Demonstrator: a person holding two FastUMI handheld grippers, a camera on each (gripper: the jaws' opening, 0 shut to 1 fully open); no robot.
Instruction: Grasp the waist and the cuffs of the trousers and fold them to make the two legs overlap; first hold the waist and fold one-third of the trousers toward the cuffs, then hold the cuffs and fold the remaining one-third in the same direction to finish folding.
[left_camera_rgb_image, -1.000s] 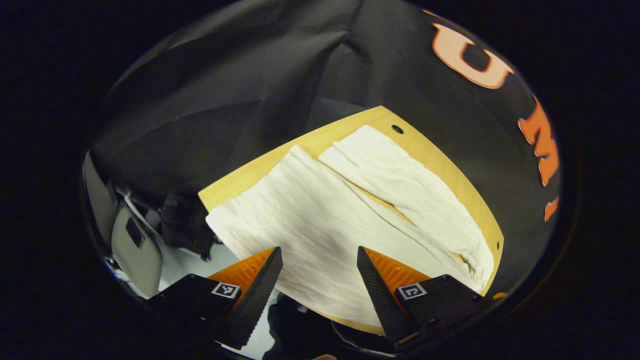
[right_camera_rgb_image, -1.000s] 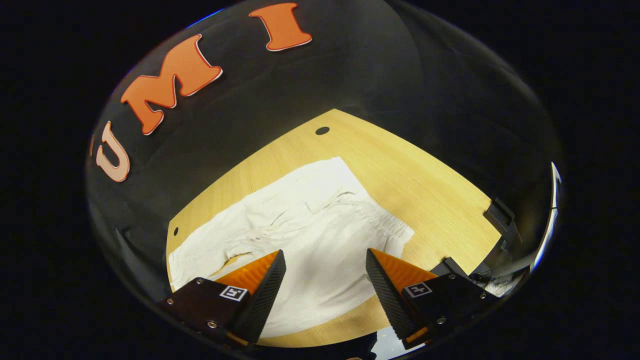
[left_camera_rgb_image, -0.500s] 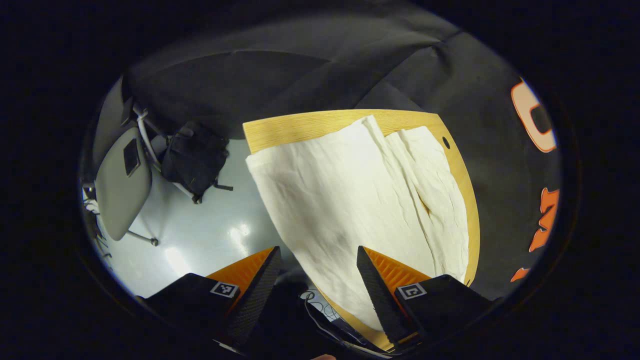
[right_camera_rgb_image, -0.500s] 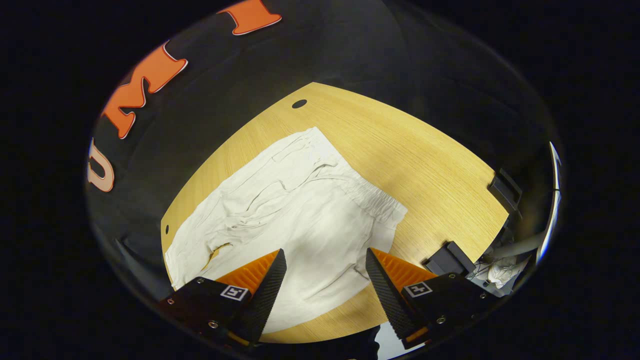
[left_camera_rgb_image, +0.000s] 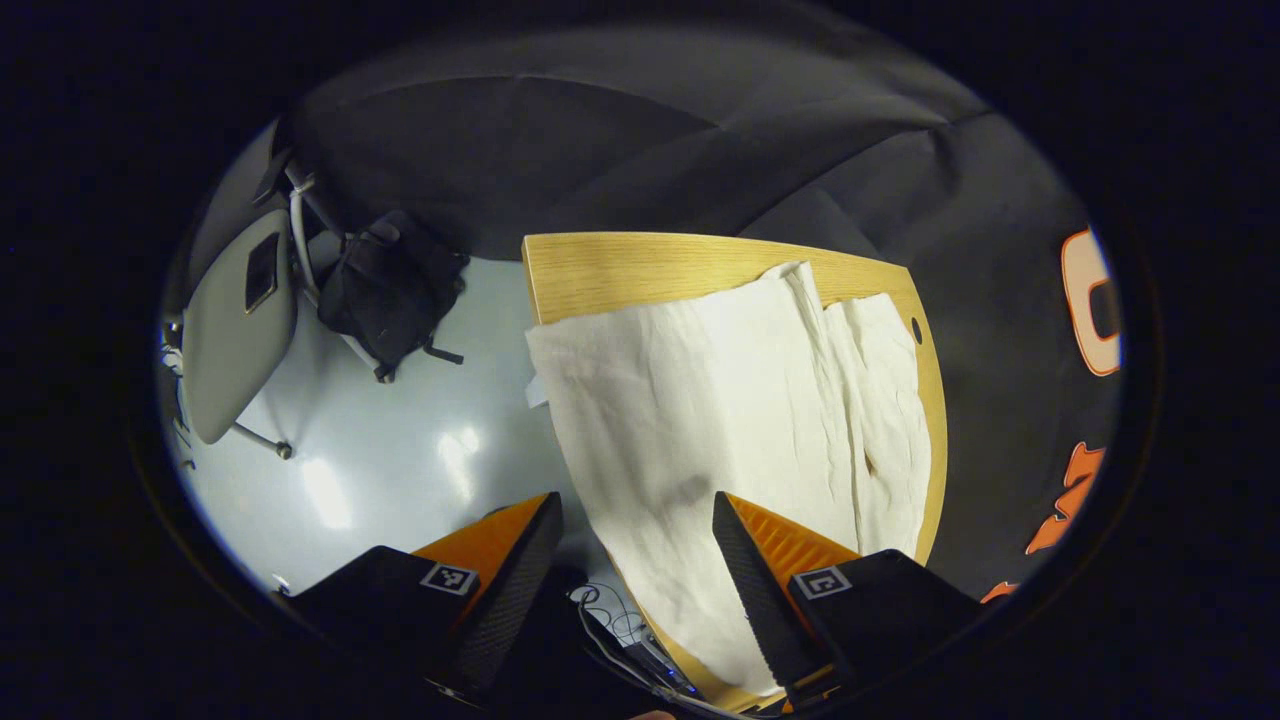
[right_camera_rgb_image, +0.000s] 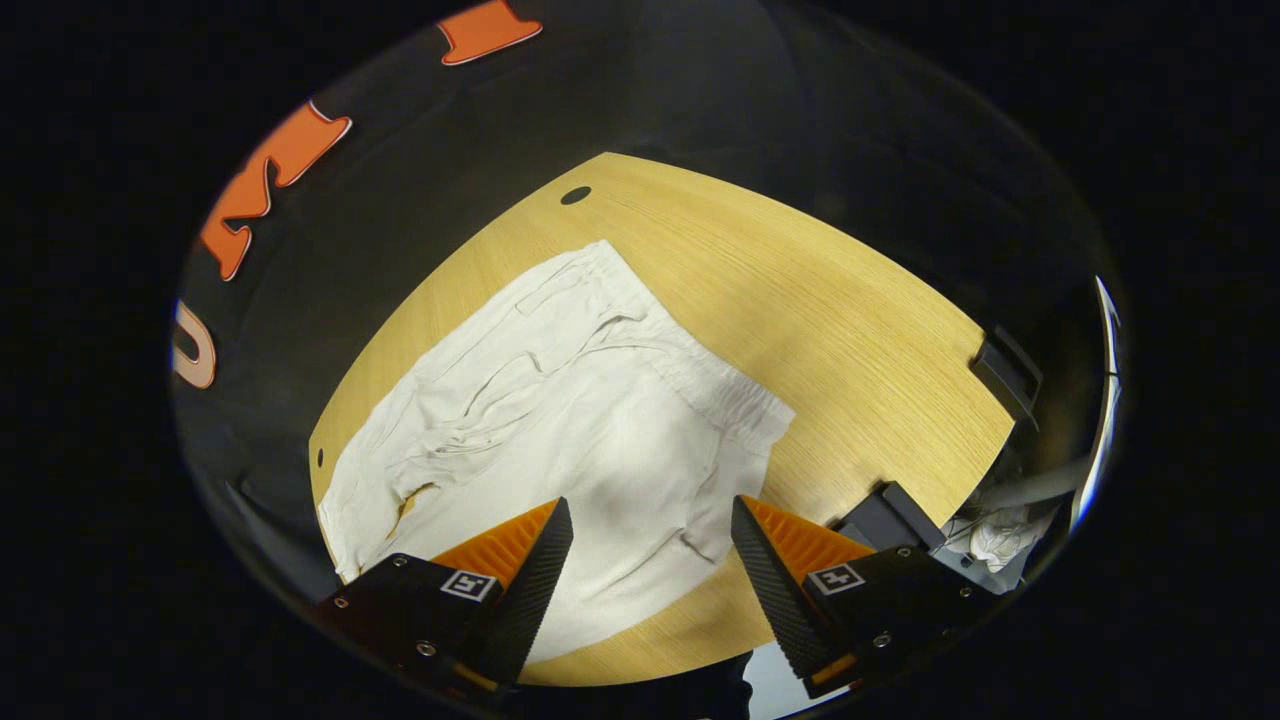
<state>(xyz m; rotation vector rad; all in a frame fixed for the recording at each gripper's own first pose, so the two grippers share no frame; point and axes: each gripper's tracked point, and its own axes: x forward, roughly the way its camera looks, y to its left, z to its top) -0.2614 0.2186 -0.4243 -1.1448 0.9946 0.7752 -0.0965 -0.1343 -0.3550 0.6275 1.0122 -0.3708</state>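
White trousers (left_camera_rgb_image: 740, 420) lie spread flat on a wooden table (left_camera_rgb_image: 620, 265). In the left gripper view the two legs run away from me, with the cuffs near the table's far edge. The nearer leg overhangs the table's left side. My left gripper (left_camera_rgb_image: 637, 545) hovers open above the near leg, holding nothing. In the right gripper view the trousers (right_camera_rgb_image: 560, 420) show their elastic waist (right_camera_rgb_image: 725, 395) toward the right. My right gripper (right_camera_rgb_image: 650, 550) is open above the hip area, apart from the cloth.
A grey chair (left_camera_rgb_image: 235, 330) and a dark bag (left_camera_rgb_image: 390, 285) stand on the pale floor left of the table. Cables (left_camera_rgb_image: 610, 615) hang below the near table edge. Black clamps (right_camera_rgb_image: 1005, 370) sit on the table's right edge. Bare wood (right_camera_rgb_image: 830, 300) lies beyond the waist.
The left gripper has swung left, bringing the floor, chair and bag into view. The right gripper has risen slightly, showing more of the table. The trousers have not moved.
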